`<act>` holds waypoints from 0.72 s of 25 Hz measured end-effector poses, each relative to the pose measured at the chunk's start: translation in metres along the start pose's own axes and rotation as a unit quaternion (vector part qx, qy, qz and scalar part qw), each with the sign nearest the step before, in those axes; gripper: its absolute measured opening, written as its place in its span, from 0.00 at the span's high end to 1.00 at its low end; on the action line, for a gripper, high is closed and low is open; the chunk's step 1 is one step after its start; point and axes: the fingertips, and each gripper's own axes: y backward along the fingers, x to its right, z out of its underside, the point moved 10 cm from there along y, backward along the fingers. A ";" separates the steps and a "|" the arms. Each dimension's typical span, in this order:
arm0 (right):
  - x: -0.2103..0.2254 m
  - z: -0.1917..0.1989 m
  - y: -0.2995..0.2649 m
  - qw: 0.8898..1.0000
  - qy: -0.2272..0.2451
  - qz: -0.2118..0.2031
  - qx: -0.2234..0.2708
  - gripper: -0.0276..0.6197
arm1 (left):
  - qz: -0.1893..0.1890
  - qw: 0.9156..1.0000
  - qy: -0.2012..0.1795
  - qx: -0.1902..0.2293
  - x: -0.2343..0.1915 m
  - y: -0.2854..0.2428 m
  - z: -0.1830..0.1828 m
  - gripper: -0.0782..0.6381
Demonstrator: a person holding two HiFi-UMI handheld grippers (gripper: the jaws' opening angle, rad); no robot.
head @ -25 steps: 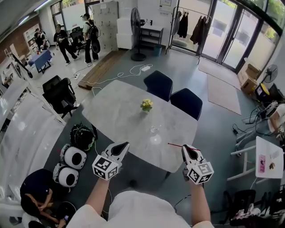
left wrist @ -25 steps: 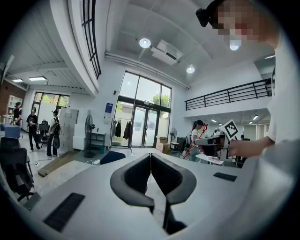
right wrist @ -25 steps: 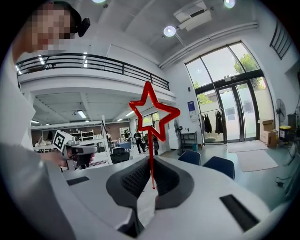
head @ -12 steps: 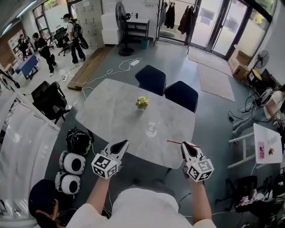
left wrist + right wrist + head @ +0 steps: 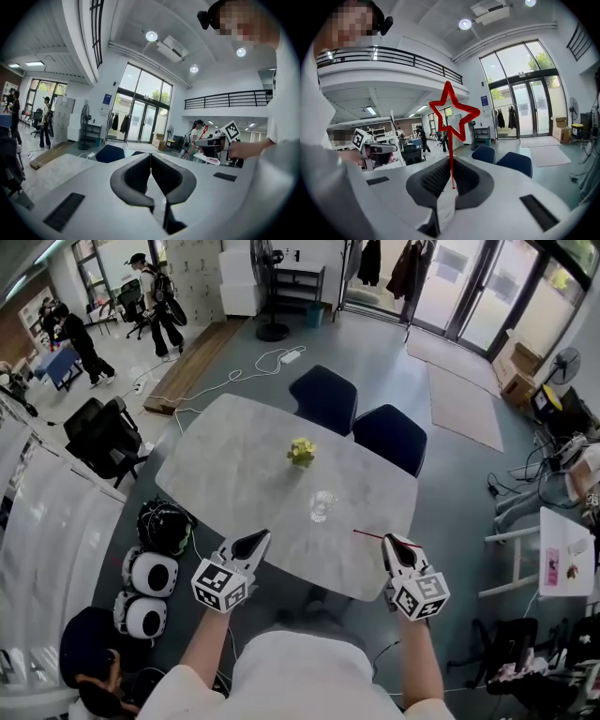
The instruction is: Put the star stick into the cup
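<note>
One big pale marble-look table (image 5: 234,465) fills most of my head view, with two dark blue chairs (image 5: 323,397) tucked at its far edge. I'm standing at the near edge with a gripper in each hand.

My left gripper (image 5: 255,540) hangs just over the near edge, left of centre. Its own view shows the jaws pressed together with nothing between them (image 5: 150,159).

My right gripper (image 5: 389,542) is at the near right corner of the table, jaws pinched on the star stick (image 5: 453,115). In the right gripper view the thin red stick comes straight up from between the dark pads, with the open red star outline at the top. From the head view I only catch the red stick (image 5: 367,534) poking out to the left of the jaws over the tabletop.

Clear cup (image 5: 322,505) stands upright on the table, between the middle and the near edge and a bit right of centre. The stick is near it but apart from it, not in it yet.

Smallest bit: a little yellow-green plant (image 5: 302,452) sits about mid-table, beyond the cup.
</note>
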 end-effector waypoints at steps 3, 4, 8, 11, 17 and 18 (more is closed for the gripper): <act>0.028 0.001 -0.028 1.000 0.000 -0.007 -0.008 0.92 | -0.004 1.000 0.001 -0.006 -0.012 -0.030 0.004 0.86; 0.040 0.000 -0.037 1.000 -0.003 -0.009 -0.011 0.92 | -0.007 1.000 0.003 -0.008 -0.015 -0.043 0.004 0.86; 0.088 0.005 -0.073 0.999 -0.015 -0.019 -0.030 0.92 | -0.025 0.999 0.017 -0.017 -0.030 -0.092 0.009 0.86; 0.124 0.013 -0.104 0.999 -0.022 -0.029 -0.040 0.92 | -0.034 0.999 0.022 -0.023 -0.040 -0.128 0.019 0.86; 0.165 0.026 -0.167 0.996 -0.026 -0.060 -0.061 0.92 | -0.052 0.997 0.031 -0.048 -0.061 -0.180 0.039 0.86; 0.172 0.025 -0.180 0.995 -0.025 -0.065 -0.066 0.92 | -0.055 0.997 0.034 -0.052 -0.066 -0.190 0.039 0.86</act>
